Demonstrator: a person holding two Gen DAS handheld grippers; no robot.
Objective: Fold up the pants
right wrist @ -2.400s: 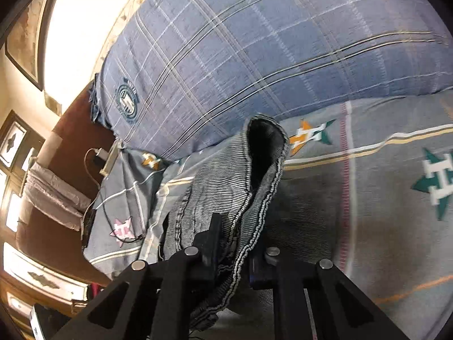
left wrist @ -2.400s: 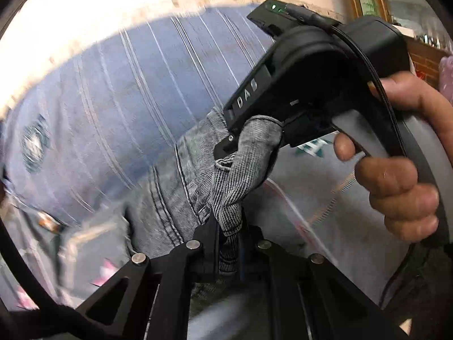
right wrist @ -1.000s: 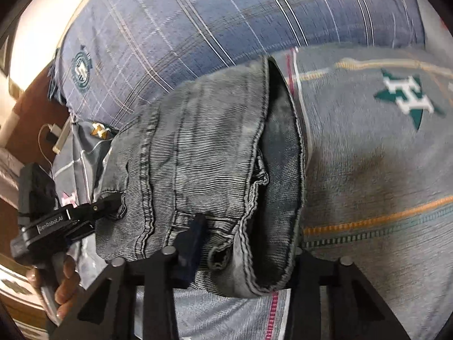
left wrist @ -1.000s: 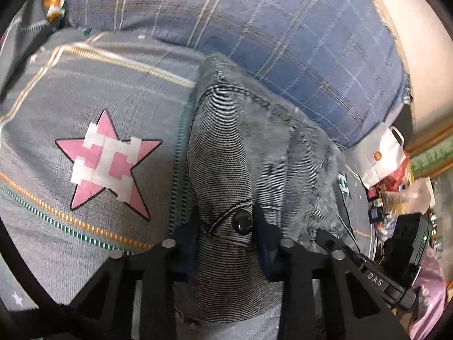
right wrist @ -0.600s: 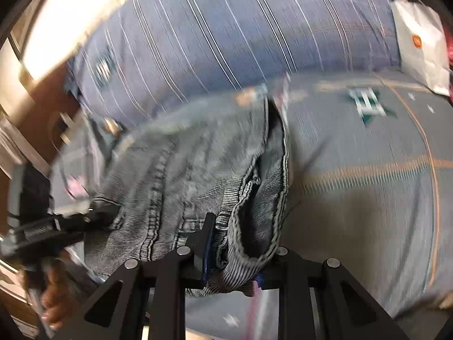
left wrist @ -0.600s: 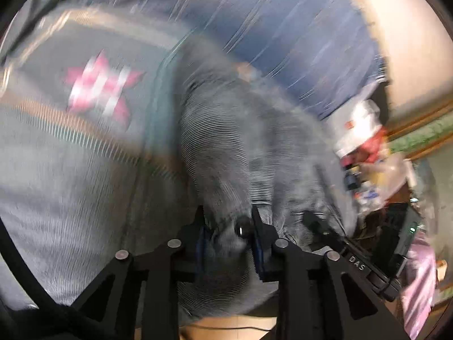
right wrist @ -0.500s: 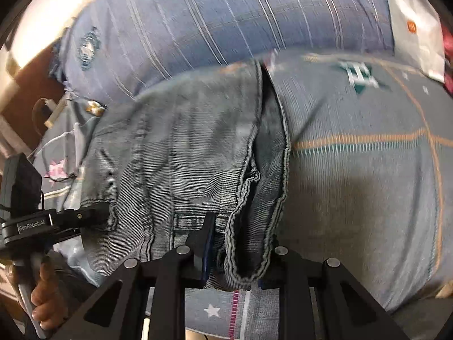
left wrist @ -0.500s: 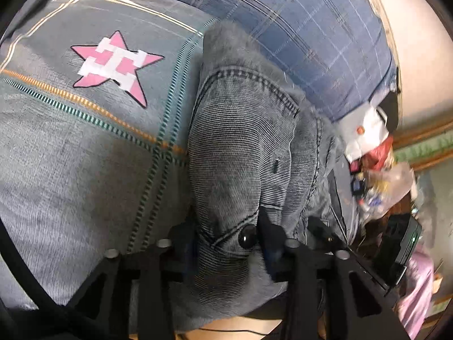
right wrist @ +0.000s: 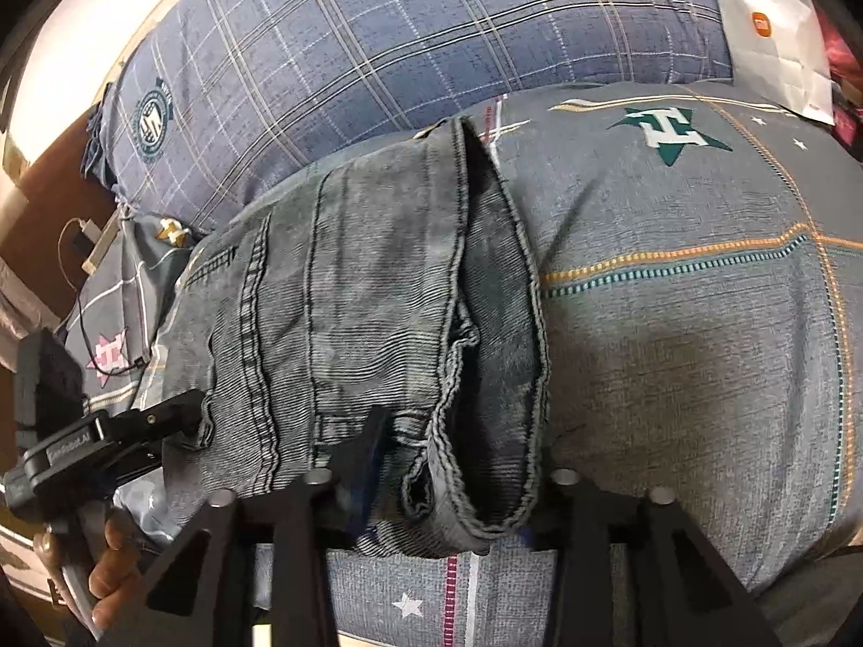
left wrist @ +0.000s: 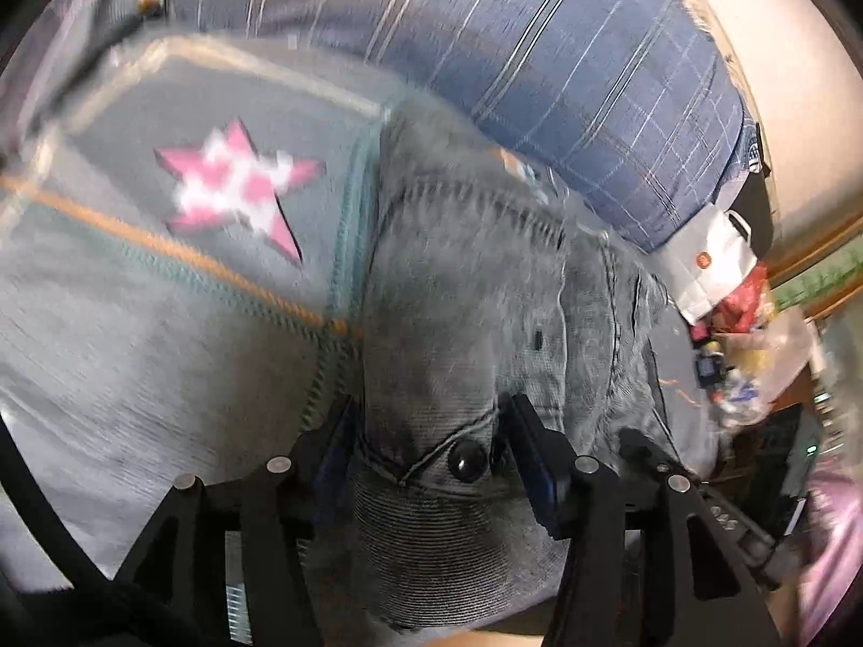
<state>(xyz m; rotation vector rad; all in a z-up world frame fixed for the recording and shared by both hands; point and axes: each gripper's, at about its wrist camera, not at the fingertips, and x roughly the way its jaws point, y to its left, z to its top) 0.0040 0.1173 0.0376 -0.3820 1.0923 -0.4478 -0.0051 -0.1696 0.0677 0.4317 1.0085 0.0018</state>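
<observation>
1. Your pants (right wrist: 345, 291) are grey washed denim with a fine ribbed weave, dark double-stitched seams and a frayed, wavy hem edge. In the right wrist view they fill the centre of the frame as a broad folded slab.
2. They lie on the bed (right wrist: 701, 356), whose cover is a soft grey fabric with orange and teal dashed lines, a green star at the upper right and a pink star (left wrist: 237, 188) at the left of the left wrist view.
3. Behind the pants, across the top of both frames, sits a blue plaid pillow (right wrist: 431, 38), puffy and crossed with pale lines, with a round crest badge at its left end.
4. Your left claw (left wrist: 431, 458) has its fingers spread to either side of the waistband. The dark round button (left wrist: 466, 461) sits between them at the lower centre, and the denim bulges through the gap. You cannot tell from this blurred frame whether the pads press the cloth.
5. In the right wrist view the left claw (right wrist: 183, 418) shows at the lower left, its tips at the edge of the pants, with your hand (right wrist: 116, 566) wrapped on the handle below.
6. Your right claw (right wrist: 458, 485) stands parted at the bottom centre. The rolled open end of the pants rests between the fingers, its layered edges curling down over the bed's near edge.
7. A white paper bag (right wrist: 771, 27), creased and flat, lies at the upper right corner.
</observation>
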